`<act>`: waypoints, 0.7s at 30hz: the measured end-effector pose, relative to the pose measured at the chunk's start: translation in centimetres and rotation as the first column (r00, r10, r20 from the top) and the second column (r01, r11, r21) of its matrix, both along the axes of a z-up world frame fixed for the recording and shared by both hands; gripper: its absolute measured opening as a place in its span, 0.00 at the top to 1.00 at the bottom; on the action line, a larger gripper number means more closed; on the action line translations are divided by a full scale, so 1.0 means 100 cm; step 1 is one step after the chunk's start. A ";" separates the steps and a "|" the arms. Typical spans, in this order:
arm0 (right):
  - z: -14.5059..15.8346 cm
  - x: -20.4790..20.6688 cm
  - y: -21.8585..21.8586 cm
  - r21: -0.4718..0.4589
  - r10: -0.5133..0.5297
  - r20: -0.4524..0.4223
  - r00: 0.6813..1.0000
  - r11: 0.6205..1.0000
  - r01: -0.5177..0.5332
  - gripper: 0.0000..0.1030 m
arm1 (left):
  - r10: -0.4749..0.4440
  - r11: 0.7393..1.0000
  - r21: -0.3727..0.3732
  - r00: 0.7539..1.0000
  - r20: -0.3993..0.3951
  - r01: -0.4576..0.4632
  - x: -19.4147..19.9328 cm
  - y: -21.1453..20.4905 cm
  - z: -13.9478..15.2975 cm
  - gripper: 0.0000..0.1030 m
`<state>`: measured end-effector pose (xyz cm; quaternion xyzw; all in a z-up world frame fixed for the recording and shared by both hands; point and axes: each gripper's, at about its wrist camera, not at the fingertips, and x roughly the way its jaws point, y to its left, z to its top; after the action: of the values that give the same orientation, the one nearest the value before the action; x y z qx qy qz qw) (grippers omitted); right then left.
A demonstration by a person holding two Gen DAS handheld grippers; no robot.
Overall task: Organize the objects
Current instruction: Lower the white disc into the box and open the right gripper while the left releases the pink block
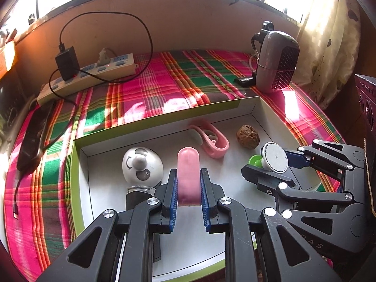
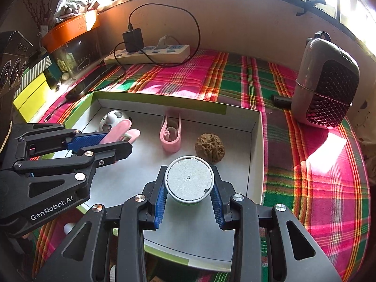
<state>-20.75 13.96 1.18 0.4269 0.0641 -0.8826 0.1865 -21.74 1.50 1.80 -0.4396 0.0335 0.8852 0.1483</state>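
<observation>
A shallow white box with a green rim (image 1: 164, 115) (image 2: 255, 127) lies on the plaid cloth. My left gripper (image 1: 188, 176) (image 2: 117, 141) is shut on a pink clip (image 1: 188, 166) (image 2: 117, 129), held over the box. My right gripper (image 2: 189, 178) (image 1: 270, 164) is shut on a round green and white object with a white disc face (image 2: 189, 178) (image 1: 275, 157), over the box's right part. In the box lie a white ball-shaped gadget (image 1: 142, 164) (image 2: 112, 119), a pink clip-like holder (image 1: 211, 141) (image 2: 170, 134) and a walnut (image 1: 248, 137) (image 2: 209, 148).
A power strip (image 1: 94, 75) (image 2: 150, 54) with a black charger (image 1: 67, 63) and cable lies at the back. A phone (image 1: 35, 131) (image 2: 91, 82) lies at the left. A small grey heater (image 1: 277, 61) (image 2: 326, 82) stands at the right. Boxes (image 2: 35, 94) stand beyond the cloth's left edge.
</observation>
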 end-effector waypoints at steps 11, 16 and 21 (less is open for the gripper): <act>-0.003 -0.003 -0.002 0.022 0.003 -0.011 1.000 1.000 -0.003 0.66 | -0.010 1.000 -0.014 1.000 0.012 0.010 -0.004 0.005 -0.008 0.85; -0.003 -0.004 -0.004 0.036 0.006 -0.020 1.000 0.999 -0.005 0.66 | -0.010 1.000 -0.018 1.000 0.021 0.011 -0.006 0.006 -0.011 0.85; -0.004 -0.003 -0.006 0.052 0.008 -0.027 1.000 0.999 -0.007 0.66 | -0.011 1.000 -0.018 1.000 0.018 0.012 -0.007 0.006 -0.011 0.85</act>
<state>-21.09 13.37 0.74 0.4192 0.0909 -0.8857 0.1777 -22.40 2.05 0.75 -0.4486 0.0429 0.8801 0.1496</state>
